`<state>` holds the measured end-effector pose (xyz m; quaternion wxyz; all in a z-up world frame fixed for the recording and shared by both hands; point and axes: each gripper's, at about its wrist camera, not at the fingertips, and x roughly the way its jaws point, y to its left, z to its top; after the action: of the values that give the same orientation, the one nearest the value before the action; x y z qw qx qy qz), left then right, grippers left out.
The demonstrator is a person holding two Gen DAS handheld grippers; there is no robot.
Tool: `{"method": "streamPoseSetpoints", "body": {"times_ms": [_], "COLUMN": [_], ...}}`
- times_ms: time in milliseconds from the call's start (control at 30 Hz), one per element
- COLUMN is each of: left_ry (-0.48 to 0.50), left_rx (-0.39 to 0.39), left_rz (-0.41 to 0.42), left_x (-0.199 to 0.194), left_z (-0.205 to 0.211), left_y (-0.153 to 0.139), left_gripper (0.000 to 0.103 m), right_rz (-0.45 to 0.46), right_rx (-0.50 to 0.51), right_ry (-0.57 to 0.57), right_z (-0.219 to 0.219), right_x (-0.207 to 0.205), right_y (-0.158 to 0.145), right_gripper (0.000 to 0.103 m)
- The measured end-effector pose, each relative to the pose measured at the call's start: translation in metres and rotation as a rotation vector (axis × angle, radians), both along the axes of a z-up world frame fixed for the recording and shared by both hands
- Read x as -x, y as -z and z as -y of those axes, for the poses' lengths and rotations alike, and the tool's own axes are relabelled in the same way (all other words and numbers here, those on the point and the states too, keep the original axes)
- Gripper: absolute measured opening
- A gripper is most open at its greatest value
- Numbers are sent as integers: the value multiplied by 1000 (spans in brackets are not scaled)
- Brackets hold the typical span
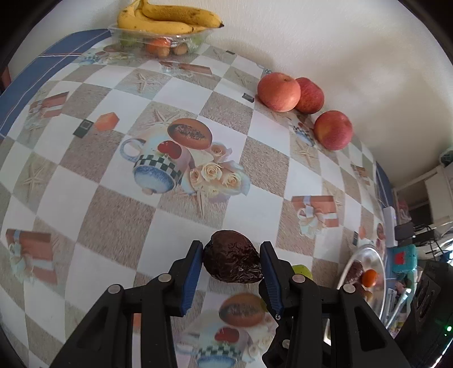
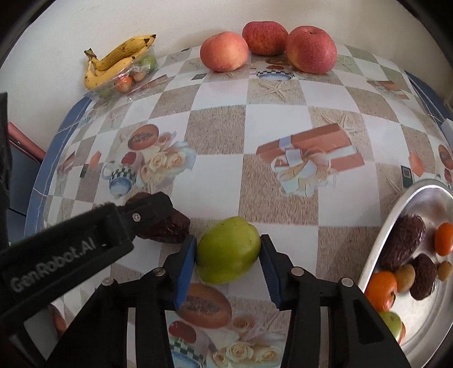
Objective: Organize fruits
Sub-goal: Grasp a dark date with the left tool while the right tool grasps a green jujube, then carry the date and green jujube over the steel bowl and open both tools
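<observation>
- Now the left gripper has its blue pads against the two sides of a dark wrinkled date, low over the tabletop; I cannot tell if the date touches the cloth.
- Meanwhile the right gripper is closed around a small green fruit, one pad on each flank, just beside the left one.
- I judge the date to be light, soft and a little sticky — a gentle squeeze across its thick middle is enough, more would crush it.
- I judge the green fruit to be firm and smooth, so it may slip or roll; the widest part is the best place to hold.
- A silver tray at the right already holds dates, small oranges and green fruits, so it is probably the goal.
- Only the right wrist view shows the tray's contents clearly, and the left gripper from the side; the left wrist view shows only the tray's edge.
- Three apples by the wall and bananas on a clear container stand well apart — both views show them.
</observation>
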<state>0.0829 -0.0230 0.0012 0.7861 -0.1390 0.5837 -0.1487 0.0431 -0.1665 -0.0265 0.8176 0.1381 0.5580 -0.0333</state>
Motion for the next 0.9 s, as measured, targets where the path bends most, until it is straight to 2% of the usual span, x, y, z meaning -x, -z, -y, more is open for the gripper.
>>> {"method": "streamPoseSetpoints", "body": {"times_ms": [333, 633, 800, 900], "left_ry": [14, 55, 151, 241], "left_rx": [-9, 10, 42, 58], "left_rz": [61, 88, 146, 178], "left_x": [25, 29, 40, 54], "left_z": [-8, 7, 36, 64], "left_y": [-23, -31, -46, -53], "left_gripper": [44, 44, 44, 44], "right_rz": [46, 88, 94, 107], "right_rx": [57, 74, 62, 68], "right_ry": [-12, 12, 41, 118], "right_z": [-11, -3, 10, 36], "right_x": [33, 62, 62, 69], "right_y": [-31, -54, -57, -63], "right_gripper": [47, 47, 47, 47]}}
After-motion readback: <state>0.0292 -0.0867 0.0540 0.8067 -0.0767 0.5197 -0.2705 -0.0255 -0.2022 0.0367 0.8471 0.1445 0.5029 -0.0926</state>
